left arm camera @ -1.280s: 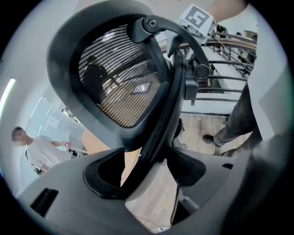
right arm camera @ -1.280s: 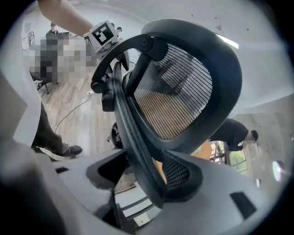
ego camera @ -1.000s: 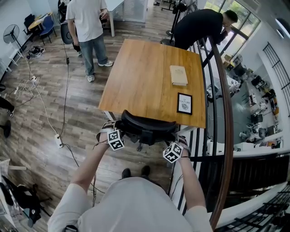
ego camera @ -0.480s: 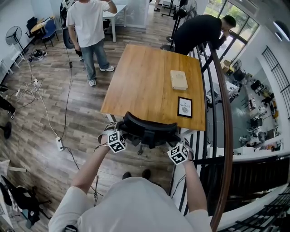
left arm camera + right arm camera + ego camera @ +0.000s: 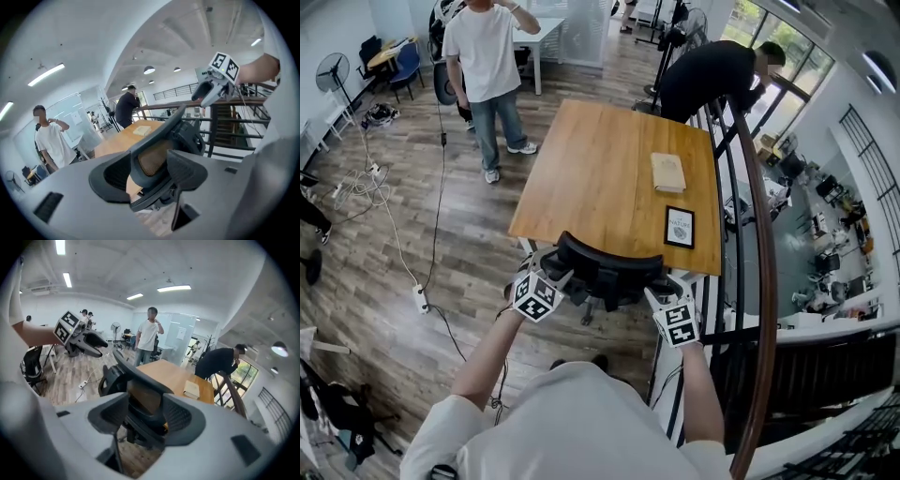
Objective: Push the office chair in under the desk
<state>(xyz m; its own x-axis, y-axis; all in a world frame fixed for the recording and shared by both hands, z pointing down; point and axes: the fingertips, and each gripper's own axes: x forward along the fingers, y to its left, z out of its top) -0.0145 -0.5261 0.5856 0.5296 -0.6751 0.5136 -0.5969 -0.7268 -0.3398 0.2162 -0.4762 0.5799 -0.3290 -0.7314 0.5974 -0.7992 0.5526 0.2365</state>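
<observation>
Left side: fan (image 5: 326,70) by the wall, a person in a white tee (image 5: 487,56) standing beyond the desk's far left corner, and a cable (image 5: 431,234) running down the floor to a power strip (image 5: 420,298) left of the chair. Wooden desk (image 5: 600,169) sat mid-room with a book (image 5: 668,172) and a small framed print (image 5: 680,227) near its right edge. A person in black (image 5: 712,66) was bent over at the far right corner, and the railing (image 5: 766,244) ran just beside the desk.

Office chair (image 5: 609,267) was tucked at the near edge, backrest just clear of the top.

Left gripper (image 5: 150,172): jaws wide but just been closing, left end of the backrest between them, no clamp that I could see. Right gripper (image 5: 146,417): jaws apart, straddling the right end, also not clenched.

Versus a second ago, both grippers sat higher on the backrest and had rolled. The chair hadn't moved.
</observation>
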